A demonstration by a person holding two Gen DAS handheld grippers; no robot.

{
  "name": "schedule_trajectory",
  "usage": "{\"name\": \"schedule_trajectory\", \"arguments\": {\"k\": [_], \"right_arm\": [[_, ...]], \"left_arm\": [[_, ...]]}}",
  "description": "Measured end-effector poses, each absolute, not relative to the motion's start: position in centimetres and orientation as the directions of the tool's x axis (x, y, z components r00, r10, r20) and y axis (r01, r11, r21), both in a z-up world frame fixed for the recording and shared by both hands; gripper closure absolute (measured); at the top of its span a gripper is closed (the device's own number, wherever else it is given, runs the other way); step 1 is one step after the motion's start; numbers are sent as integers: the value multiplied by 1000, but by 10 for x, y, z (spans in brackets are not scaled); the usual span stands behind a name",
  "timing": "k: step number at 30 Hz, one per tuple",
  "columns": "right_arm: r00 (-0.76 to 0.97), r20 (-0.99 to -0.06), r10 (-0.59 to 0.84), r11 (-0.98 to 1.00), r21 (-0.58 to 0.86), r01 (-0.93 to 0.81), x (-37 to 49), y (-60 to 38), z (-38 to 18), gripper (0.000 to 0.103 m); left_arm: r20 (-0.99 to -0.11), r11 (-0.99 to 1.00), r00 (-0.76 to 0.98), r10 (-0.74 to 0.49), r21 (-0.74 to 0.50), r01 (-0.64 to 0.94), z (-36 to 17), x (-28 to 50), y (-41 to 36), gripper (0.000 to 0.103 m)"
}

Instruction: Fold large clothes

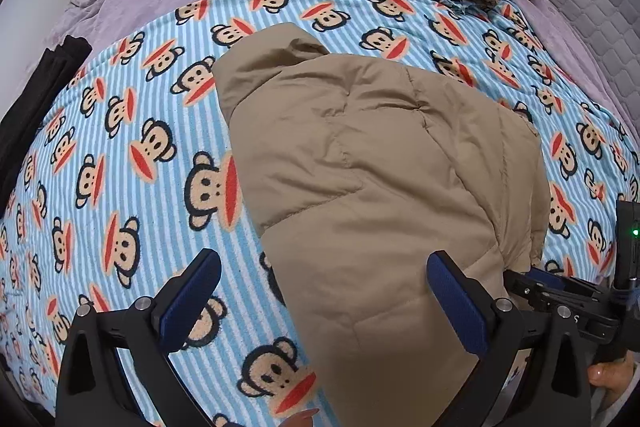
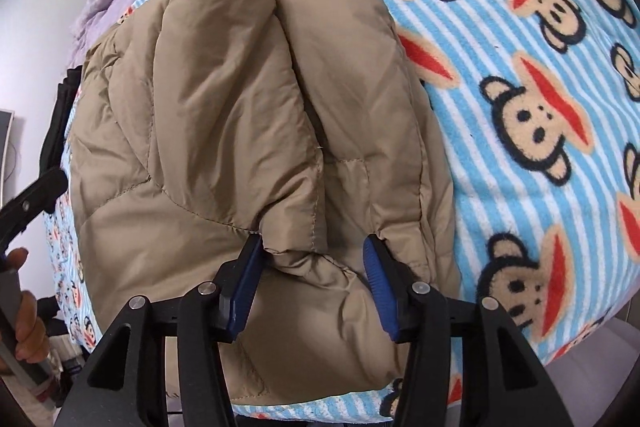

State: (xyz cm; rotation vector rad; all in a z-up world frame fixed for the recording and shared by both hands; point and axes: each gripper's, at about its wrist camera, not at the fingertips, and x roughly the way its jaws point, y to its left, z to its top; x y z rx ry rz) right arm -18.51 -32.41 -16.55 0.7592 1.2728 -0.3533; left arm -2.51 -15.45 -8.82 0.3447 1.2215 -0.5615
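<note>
No readable words, brand names or numbers show in either view. The only mark that may be a character is a small pale "S"-like sign on the black body of the right gripper (image 1: 576,317), seen at the lower right edge of the left wrist view; it is too small to read with certainty. The blanket (image 1: 120,155) carries a repeated cartoon monkey-face print on blue and white stripes, with no lettering beside the faces. The jacket (image 2: 224,131) shows no label or tag with writing in either view.
</note>
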Motion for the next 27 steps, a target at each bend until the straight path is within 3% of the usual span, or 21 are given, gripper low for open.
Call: {"name": "schedule_trajectory", "arguments": {"k": [13, 17, 27], "right_arm": [[250, -959, 133, 660, 274, 700, -201, -307, -155, 38], [285, -943, 172, 670, 324, 668, -209, -324, -137, 23], [303, -932, 200, 748, 344, 567, -188, -378, -115, 19]], "left_arm": [[-957, 817, 154, -244, -117, 565, -104, -26, -123, 0], [-956, 844, 89, -279, -200, 497, -114, -18, -118, 0], [-924, 857, -5, -382, -356, 373, -139, 2, -114, 0]]}}
